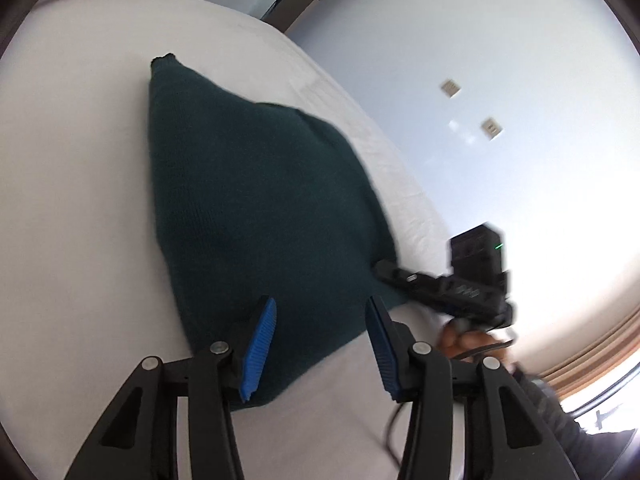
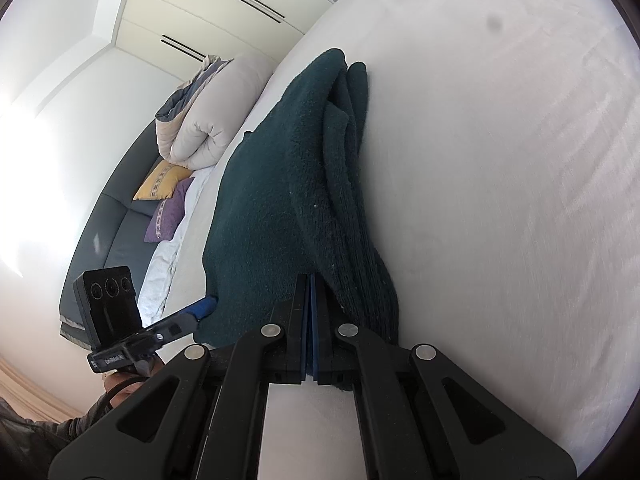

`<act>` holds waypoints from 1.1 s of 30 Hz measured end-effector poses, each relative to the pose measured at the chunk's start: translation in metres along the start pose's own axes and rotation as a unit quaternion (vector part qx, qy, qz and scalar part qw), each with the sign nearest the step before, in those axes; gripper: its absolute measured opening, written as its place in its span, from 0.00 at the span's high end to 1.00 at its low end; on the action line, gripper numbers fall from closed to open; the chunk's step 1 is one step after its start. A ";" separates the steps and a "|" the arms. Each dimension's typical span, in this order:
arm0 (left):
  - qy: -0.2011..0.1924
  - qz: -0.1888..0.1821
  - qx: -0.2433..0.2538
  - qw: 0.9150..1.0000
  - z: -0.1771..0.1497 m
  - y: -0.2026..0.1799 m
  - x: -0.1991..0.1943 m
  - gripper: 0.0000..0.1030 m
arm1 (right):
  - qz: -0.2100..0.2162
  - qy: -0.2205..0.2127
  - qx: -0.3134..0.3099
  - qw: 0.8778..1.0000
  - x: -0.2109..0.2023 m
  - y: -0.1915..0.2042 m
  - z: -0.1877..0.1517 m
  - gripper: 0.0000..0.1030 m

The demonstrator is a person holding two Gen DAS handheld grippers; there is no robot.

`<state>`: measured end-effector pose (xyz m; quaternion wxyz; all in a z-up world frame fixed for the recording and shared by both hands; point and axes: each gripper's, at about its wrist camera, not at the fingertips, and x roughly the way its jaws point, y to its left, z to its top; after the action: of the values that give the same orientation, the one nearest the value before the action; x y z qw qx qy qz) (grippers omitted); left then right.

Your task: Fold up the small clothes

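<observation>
Bedroom; white bed sheet (image 1: 72,200) serves as the work surface, with pillows (image 2: 168,184) and a rolled duvet (image 2: 208,120) at the far left. Dark green knit garment (image 1: 256,208) lies folded on the sheet. Left gripper (image 1: 320,340) spread above its near edge. Right gripper (image 2: 311,300) pressed together, pinching the garment's near corner.

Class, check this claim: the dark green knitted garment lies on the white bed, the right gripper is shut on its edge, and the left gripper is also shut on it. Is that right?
Not quite. The left gripper is open: the left wrist view shows its blue pads spread apart over the dark green knitted garment. The rest holds: the garment lies on the white bed, and the right gripper is shut on its edge.
</observation>
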<state>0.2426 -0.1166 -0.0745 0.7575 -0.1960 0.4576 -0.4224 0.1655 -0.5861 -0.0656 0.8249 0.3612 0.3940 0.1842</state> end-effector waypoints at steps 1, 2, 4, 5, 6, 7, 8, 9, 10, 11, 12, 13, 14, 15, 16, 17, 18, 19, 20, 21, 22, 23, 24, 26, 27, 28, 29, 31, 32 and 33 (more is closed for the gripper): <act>-0.013 -0.031 -0.016 0.999 0.012 0.002 -0.006 0.54 | 0.003 0.000 0.002 1.000 0.000 -0.001 0.000 1.00; -0.021 -0.050 -0.030 0.998 0.022 0.006 -0.009 0.54 | 0.006 0.000 0.005 1.000 0.001 -0.002 0.000 1.00; -0.018 -0.099 -0.072 0.992 0.055 0.023 -0.001 0.54 | 0.010 0.001 0.008 1.000 0.002 -0.004 0.000 1.00; -0.022 -0.100 -0.084 0.991 0.069 0.031 0.004 0.54 | 0.011 0.001 0.009 1.000 0.003 -0.005 0.000 1.00; -0.025 -0.097 -0.101 0.990 0.081 0.043 0.010 0.54 | 0.012 0.001 0.009 1.000 0.003 -0.006 0.000 1.00; -0.013 -0.099 -0.136 0.986 0.090 0.060 0.023 0.54 | 0.013 0.001 0.010 1.000 0.004 -0.007 0.000 1.00; 0.006 -0.098 -0.162 0.982 0.092 0.073 0.036 0.56 | 0.014 0.000 0.010 1.000 0.004 -0.008 0.000 1.00; 0.017 -0.085 -0.178 0.980 0.088 0.084 0.047 0.65 | 0.015 0.000 0.011 1.000 0.006 -0.008 -0.001 1.00; 0.012 -0.064 -0.174 0.983 0.083 0.090 0.051 0.92 | 0.018 0.000 0.012 1.000 0.006 -0.009 -0.001 1.00; 0.010 -0.050 -0.170 0.984 0.078 0.093 0.052 0.96 | 0.022 0.000 0.015 1.000 0.006 -0.011 -0.001 1.00; 0.004 -0.067 -0.182 0.981 0.073 0.099 0.053 0.96 | 0.025 0.000 0.017 1.000 0.007 -0.012 0.000 1.00; -0.001 -0.088 -0.201 0.976 0.070 0.107 0.051 0.95 | 0.030 0.000 0.022 0.999 0.006 -0.013 0.000 1.00; 0.000 -0.101 -0.215 0.971 0.070 0.112 0.050 0.96 | 0.036 0.004 0.026 0.999 0.006 -0.013 0.001 1.00; 0.004 -0.100 -0.213 0.972 0.071 0.112 0.048 0.96 | 0.039 0.006 0.028 0.999 0.004 -0.012 0.002 0.97; 0.009 -0.088 -0.198 0.976 0.075 0.106 0.045 0.96 | 0.040 0.006 0.030 0.999 0.000 -0.008 0.003 0.94; 0.009 -0.081 -0.185 0.979 0.077 0.099 0.042 0.95 | 0.048 0.007 0.028 0.998 -0.005 -0.003 0.005 0.87; 0.007 -0.083 -0.177 0.981 0.078 0.093 0.037 0.88 | 0.065 -0.006 0.027 0.997 -0.013 0.002 0.009 0.79; -0.005 -0.098 -0.176 0.980 0.079 0.089 0.031 0.64 | 0.076 -0.022 0.025 0.997 -0.021 0.006 0.013 0.51; -0.022 -0.114 -0.177 0.977 0.079 0.087 0.023 0.42 | 0.084 -0.049 0.026 0.995 -0.033 0.011 0.019 0.22; -0.039 -0.123 -0.181 0.975 0.080 0.086 0.015 0.35 | 0.084 -0.074 0.027 0.993 -0.042 0.013 0.026 0.13; -0.049 -0.119 -0.185 0.974 0.080 0.086 0.009 0.27 | 0.076 -0.094 0.025 0.992 -0.048 0.014 0.033 0.10; -0.050 -0.119 -0.187 0.974 0.081 0.087 0.008 0.27 | 0.061 -0.098 0.020 0.993 -0.049 0.015 0.043 0.10; -0.044 -0.123 -0.190 0.973 0.081 0.088 0.009 0.27 | 0.047 -0.088 0.026 0.995 -0.044 0.011 0.053 0.10; -0.040 -0.124 -0.188 0.973 0.079 0.089 0.011 0.31 | 0.036 -0.043 0.065 0.996 -0.024 -0.004 0.071 0.10; -0.039 -0.122 -0.190 0.973 0.078 0.090 0.010 0.33 | 0.028 -0.022 0.080 0.996 -0.014 -0.010 0.078 0.10; -0.043 -0.125 -0.196 0.972 0.078 0.092 0.007 0.34 | 0.019 -0.008 0.090 0.996 -0.004 -0.016 0.083 0.10; -0.049 -0.129 -0.201 0.970 0.077 0.094 0.003 0.34 | 0.015 0.000 0.095 0.995 0.003 -0.019 0.087 0.10; -0.080 -0.125 -0.205 0.968 0.074 0.099 -0.012 0.31 | 0.027 0.021 0.098 0.995 0.020 -0.020 0.096 0.11; -0.086 -0.121 -0.209 0.967 0.074 0.104 -0.013 0.27 | 0.029 0.029 0.094 0.995 0.025 -0.015 0.101 0.11; -0.081 -0.117 -0.217 0.966 0.073 0.109 -0.011 0.26 | 0.029 0.039 0.089 0.995 0.032 -0.012 0.105 0.11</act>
<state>0.3526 -0.0527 -0.1064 0.6766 -0.4419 0.4491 -0.3811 0.2676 -0.6222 -0.0458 0.7679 0.4370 0.4298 0.1862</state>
